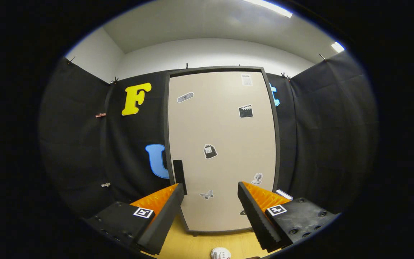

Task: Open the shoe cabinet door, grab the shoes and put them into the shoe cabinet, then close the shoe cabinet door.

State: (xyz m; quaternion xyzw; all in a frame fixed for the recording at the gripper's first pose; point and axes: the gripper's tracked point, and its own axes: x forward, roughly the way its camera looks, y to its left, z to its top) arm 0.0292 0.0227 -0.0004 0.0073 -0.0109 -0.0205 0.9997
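Observation:
The shoe cabinet stands upright straight ahead, a tall beige door in a dark frame, dotted with small stickers. The door is closed. Its black handle runs vertically near the door's left edge, just above my left fingertip. My gripper is open, its orange and black fingers spread wide with nothing between them, a short way in front of the door. Part of a white shoe with red marks lies on the wooden floor below, between the fingers and nearer than their tips.
Black cloth walls close in on the cabinet's left and right. The yellow wooden floor runs from the cabinet's base toward me. A small white object lies by the cabinet's right foot, behind the right finger.

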